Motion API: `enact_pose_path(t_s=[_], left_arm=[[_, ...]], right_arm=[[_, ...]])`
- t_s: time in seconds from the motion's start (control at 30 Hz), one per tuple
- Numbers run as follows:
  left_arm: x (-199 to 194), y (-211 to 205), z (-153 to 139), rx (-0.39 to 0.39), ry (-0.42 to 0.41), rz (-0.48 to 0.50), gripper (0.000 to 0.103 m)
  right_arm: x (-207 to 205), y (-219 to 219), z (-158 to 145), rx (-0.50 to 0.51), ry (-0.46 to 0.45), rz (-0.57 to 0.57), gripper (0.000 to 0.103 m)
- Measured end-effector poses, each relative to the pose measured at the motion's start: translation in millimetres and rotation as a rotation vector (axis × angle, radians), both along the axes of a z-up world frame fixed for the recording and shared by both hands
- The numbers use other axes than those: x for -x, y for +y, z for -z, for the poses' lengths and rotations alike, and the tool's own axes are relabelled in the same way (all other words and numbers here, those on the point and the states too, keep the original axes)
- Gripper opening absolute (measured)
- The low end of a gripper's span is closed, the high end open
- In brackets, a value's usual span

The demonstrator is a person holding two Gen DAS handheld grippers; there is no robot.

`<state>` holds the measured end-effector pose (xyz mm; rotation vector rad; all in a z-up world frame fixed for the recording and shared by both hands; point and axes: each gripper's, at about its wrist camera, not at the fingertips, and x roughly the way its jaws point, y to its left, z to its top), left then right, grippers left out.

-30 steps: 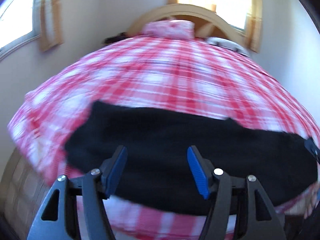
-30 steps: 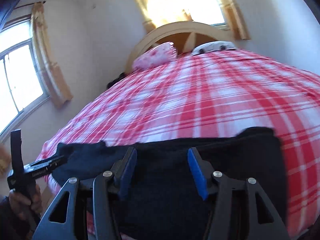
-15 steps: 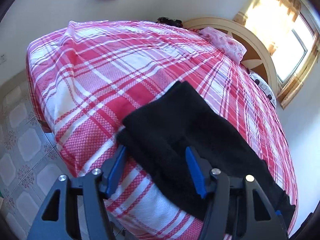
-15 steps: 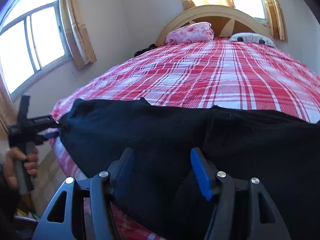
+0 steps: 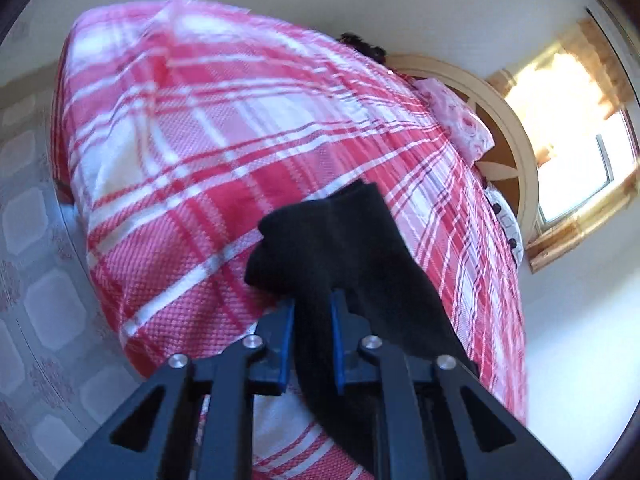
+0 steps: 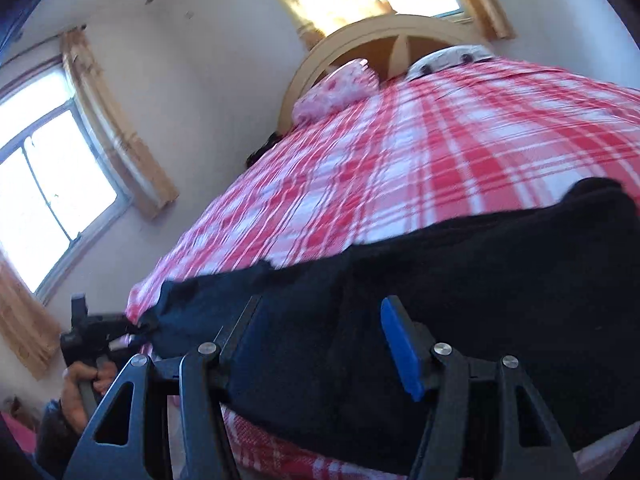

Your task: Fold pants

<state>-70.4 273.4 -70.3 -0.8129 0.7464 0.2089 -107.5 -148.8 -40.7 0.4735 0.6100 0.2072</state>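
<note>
Black pants (image 6: pixel 460 280) lie across the near edge of a bed covered in a red and white plaid sheet (image 6: pixel 420 152). My left gripper (image 5: pixel 312 312) is shut on the left end of the pants (image 5: pixel 340 240), with the cloth pinched between its blue pads. The left gripper also shows at the far left of the right wrist view (image 6: pixel 100 332), at the pants' end. My right gripper (image 6: pixel 320 332) is open, its blue fingers either side of the pants' near edge.
A curved wooden headboard (image 6: pixel 384 36) with a pink pillow (image 6: pixel 340 92) and a white pillow (image 6: pixel 448 58) stands at the far end. Windows (image 6: pixel 44 200) are on the left and back walls. Tiled floor (image 5: pixel 28 280) lies left of the bed.
My left gripper has closed on the left end of the pants. The right gripper has stayed open over the near edge, shifting slightly.
</note>
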Motion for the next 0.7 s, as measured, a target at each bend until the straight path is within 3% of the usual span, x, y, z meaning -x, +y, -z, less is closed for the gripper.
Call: enact_pose_path(t_s=[0.1,0.17,0.33,0.4,0.57,0.7], left_arm=[[-3.8,-32.2,-27.8,-0.166,-0.081,0.085,0.015],[-6.6,-64.8,-53.0,-0.259,-0.179,0.2,0.015],[-0.4,-169.9,-100.6,-0.423,-0.411,0.525,0.015],[6.8,-212.8,-108.2,-0.45,-0.486,0.65,0.015],[30.1,-319.7,-91.8,-0.495,-0.577,0.979,0.015],[47.2,-373.3,-48.0,-0.561,-0.524,1.185,0.015]], right_arm=[[4.9,-30.1,-3.8,-0.031,-0.001,0.097,0.061],[11.7,-50.1,-3.9,-0.046,0.009,0.156,0.061],[28.6,-86.1,-1.9,-0.075,0.02,0.239,0.061],[34.3,-98.3,-3.9,-0.102,0.01,0.251,0.061],[47.5,-116.5,-11.9,-0.161,-0.03,0.237,0.061],[58.9,-125.8,-11.8,-0.18,-0.035,0.25,0.061]])
